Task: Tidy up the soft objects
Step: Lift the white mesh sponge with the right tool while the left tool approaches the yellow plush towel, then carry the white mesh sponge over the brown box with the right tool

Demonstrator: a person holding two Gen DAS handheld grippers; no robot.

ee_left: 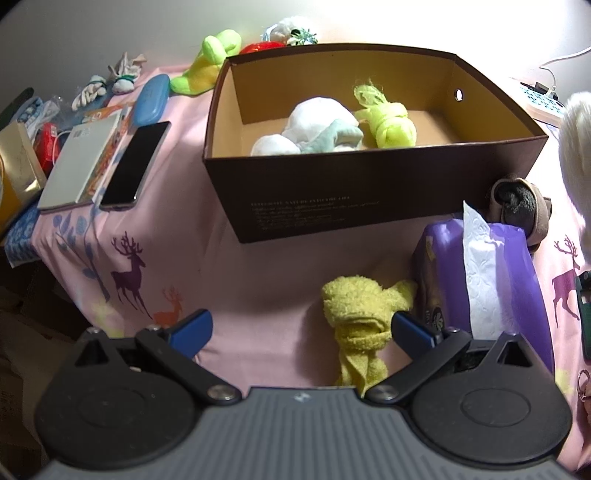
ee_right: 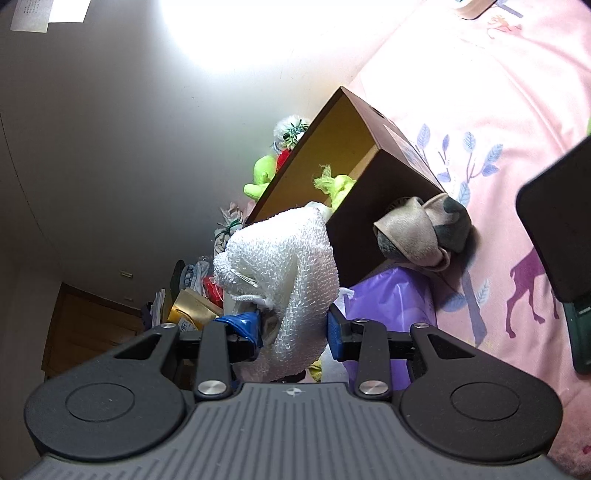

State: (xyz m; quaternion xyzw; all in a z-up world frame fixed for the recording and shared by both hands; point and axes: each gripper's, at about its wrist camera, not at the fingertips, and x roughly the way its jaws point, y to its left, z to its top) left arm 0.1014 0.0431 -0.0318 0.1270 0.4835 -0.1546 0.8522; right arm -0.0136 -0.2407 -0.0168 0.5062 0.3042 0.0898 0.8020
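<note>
Light is blasting in from the top of both my views, blowing the wall (ee_right: 236,33) out to pure white, while the lower corners are sinking into dark vignette. The fisheye is bending the cardboard box (ee_left: 369,199) edges pretty hard. The box is throwing a soft shadow onto the pink cloth (ee_left: 258,280). Focus is holding up okay mid-frame and getting mushy toward the rims.

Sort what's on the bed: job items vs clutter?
Job: brown box holding a white bundle and a lime bundle; yellow sock roll; white knit bundle in the right gripper; brown sock ball; green plush.

Clutter: phone, notebook, blue case, tissue pack, power strip.
</note>
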